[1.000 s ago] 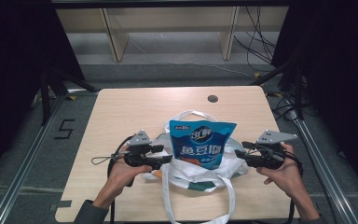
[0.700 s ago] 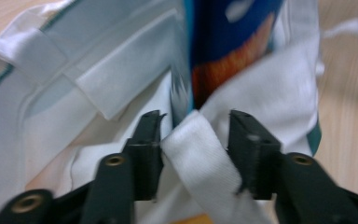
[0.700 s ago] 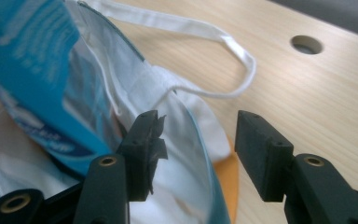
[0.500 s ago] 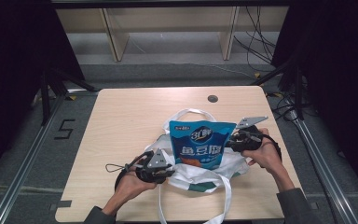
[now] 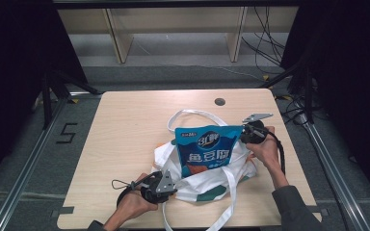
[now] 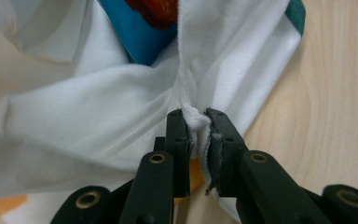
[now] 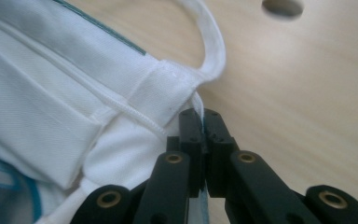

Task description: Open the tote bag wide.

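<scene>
Both claws have just closed, your left claw (image 6: pixel 199 140) and right claw (image 7: pixel 204 140) pinching the tote bag (image 5: pixel 207 185) rim around the blue pouch (image 5: pixel 207 151); next lift evenly off the surface (image 5: pixel 125 125).

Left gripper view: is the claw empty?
No, the left claw is shut on a fold of the white bag.

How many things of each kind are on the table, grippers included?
White tote bag: 1
Blue snack pouch: 1
Grippers: 2, the left gripper and the right gripper, each pinching the bag's white fabric
Total: 4
</scene>
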A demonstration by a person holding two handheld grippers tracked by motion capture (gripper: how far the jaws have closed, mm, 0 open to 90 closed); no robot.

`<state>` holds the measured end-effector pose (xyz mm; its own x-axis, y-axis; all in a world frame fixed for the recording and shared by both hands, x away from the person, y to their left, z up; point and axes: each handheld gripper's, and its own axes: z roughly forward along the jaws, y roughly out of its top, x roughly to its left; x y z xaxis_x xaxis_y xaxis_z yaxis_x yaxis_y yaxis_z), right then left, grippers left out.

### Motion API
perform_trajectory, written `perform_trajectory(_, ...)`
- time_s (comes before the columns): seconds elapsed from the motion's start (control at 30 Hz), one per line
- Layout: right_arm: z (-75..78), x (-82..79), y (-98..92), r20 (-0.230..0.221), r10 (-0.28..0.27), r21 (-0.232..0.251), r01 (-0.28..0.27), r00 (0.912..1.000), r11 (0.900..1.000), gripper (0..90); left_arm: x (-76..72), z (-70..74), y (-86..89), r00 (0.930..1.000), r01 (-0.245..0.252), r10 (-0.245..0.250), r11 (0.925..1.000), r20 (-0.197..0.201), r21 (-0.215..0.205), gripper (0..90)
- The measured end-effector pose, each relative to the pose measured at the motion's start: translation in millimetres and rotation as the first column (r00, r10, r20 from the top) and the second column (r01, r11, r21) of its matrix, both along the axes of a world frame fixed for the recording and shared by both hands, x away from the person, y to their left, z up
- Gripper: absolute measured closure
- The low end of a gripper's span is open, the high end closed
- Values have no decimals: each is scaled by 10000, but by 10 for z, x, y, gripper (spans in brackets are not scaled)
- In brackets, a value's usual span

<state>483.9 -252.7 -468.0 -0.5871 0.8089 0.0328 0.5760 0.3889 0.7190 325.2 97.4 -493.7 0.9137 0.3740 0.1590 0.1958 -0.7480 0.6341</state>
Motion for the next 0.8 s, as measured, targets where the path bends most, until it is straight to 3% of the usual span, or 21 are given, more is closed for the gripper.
perform_trajectory(0.07, -203, 58, 29, -351, 157, -427, -172, 9993, 9989, 889, 1, -5, -15, 10000, -9, 8, 9999, 77, 160, 793)
perform_trajectory(0.1, -293, 44, 72, -712, -57, -342, 33, 9974, 9994, 889, -5, -10, -20, 10000, -40, 39, 9999, 59, 128, 793)
perform_trajectory(0.17, -269, 27, 74, -940, 17, -617, -75, 9956, 9981, 889, -6, -6, -16, 9999, -136, 135, 9999, 57, 83, 789)
perform_trajectory(0.2, -248, 26, 77, -848, 107, -796, -174, 9963, 9967, 888, -7, 2, -14, 9998, -209, 209, 9998, -50, -42, 785)
perform_trajectory(0.23, -242, 14, 102, -680, -81, -549, 43, 9977, 9985, 883, -4, 11, -11, 9996, -244, 242, 9996, -143, -152, 770)
perform_trajectory(0.27, -198, 19, 70, -562, 177, -833, -223, 9983, 9963, 872, 6, 39, 3, 9991, -293, 279, 9985, -318, -469, 753)
perform_trajectory(0.37, 8, -83, -10, -131, -376, -48, 375, 9992, 9993, 733, 45, 162, 52, 9959, -361, 255, 9918, -872, -1226, 644)
perform_trajectory(0.4, 87, -121, -48, -159, -349, -131, 347, 9993, 9993, 690, 47, 251, 68, 9942, -484, 301, 9825, -1031, -1801, 610)
perform_trajectory(0.43, 219, -202, -113, 371, -277, 135, 272, 9989, 9995, 664, 53, 281, 75, 9937, -543, 325, 9768, -1074, -2072, 575)
perform_trajectory(0.47, 269, -243, -134, 487, -273, 276, 260, 9984, 9993, 652, 51, 371, 95, 9912, -736, 418, 9627, -1258, -2604, 556)
perform_trajectory(0.5, 389, -352, -182, 620, -249, 735, 203, 9978, 9971, 628, 56, 443, 113, 9910, -772, 414, 9535, -1272, -2914, 531)
perform_trajectory(0.53, 484, -453, -220, 774, -265, 814, 202, 9966, 9965, 608, 65, 519, 136, 9920, -861, 537, 9497, -1141, -3012, 516)
perform_trajectory(0.57, 550, -553, -244, 1091, -187, 1023, 75, 9939, 9947, 604, 74, 574, 151, 9929, -928, 652, 9474, -992, -3062, 509)
perform_trajectory(0.6, 601, -640, -253, 1081, -156, 1162, 29, 9940, 9932, 601, 121, 669, 191, 9943, -1015, 873, 9502, -612, -2946, 506)
perform_trajectory(0.63, 668, -801, -246, 924, 76, 1307, -196, 9957, 9912, 593, 145, 696, 199, 9908, -1334, 1191, 9409, -646, -3112, 493)
perform_trajectory(0.67, 690, -876, -240, 911, 233, 1260, -347, 9956, 9914, 585, 218, 756, 244, 9860, -1664, 1601, 9381, -457, -3036, 484)
perform_trajectory(0.7, 701, -998, -212, 748, 515, 1260, -606, 9959, 9902, 574, 291, 791, 277, 9749, -2189, 2210, 9275, -277, -3031, 480)
perform_trajectory(0.73, 695, -1108, -175, 640, 927, 1220, -1000, 9936, 9875, 570, 354, 806, 299, 9619, -2626, 2735, 9258, 23, -2718, 479)
perform_trajectory(0.77, 684, -1185, -144, 523, 1174, 1194, -1229, 9917, 9852, 557, 439, 808, 332, 9540, -2759, 2949, 9338, 532, -2279, 475)
perform_trajectory(0.8, 668, -1257, -104, 293, 1404, 1346, -1431, 9897, 9805, 545, 492, 793, 346, 9470, -2985, 3167, 9297, 544, -2160, 467)
